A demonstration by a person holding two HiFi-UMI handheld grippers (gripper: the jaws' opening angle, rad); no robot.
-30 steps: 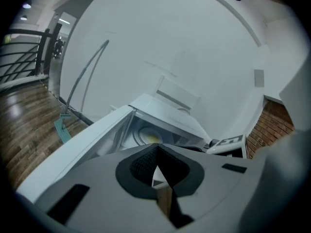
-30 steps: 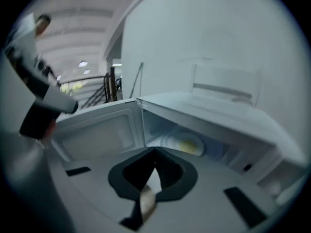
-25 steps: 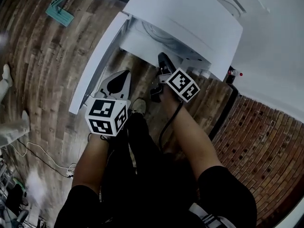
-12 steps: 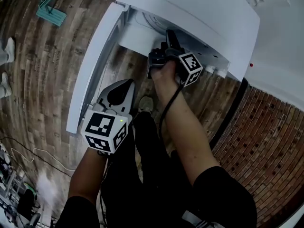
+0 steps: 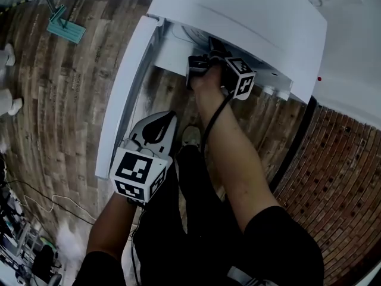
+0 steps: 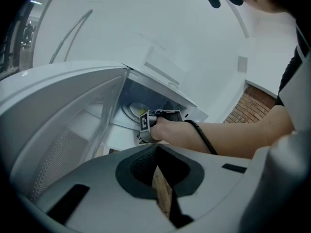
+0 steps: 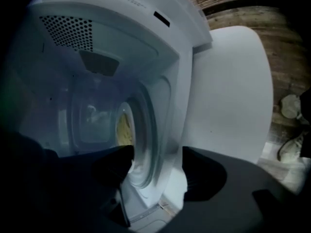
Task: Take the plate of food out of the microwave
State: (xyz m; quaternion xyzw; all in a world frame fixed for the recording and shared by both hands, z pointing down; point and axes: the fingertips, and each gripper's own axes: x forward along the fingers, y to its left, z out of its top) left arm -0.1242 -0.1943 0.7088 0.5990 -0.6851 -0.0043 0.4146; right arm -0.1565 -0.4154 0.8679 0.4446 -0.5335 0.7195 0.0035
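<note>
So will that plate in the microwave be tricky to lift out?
Probably stiff: the plate looks like smooth, glossy crockery, so it may slip when gripped by its rim. The yellow food lies on top, so tilting could spill it. Likely breakable if dropped.

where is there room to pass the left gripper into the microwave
Free: the gap between the open door and the right gripper, and the microwave top. Crowded: the cavity mouth, where its opening jaws frame the plate.

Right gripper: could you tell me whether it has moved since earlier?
Yes: the right gripper has advanced from over the floor into the microwave mouth; its jaws are opening, the plate rim between them, ungripped.
</note>
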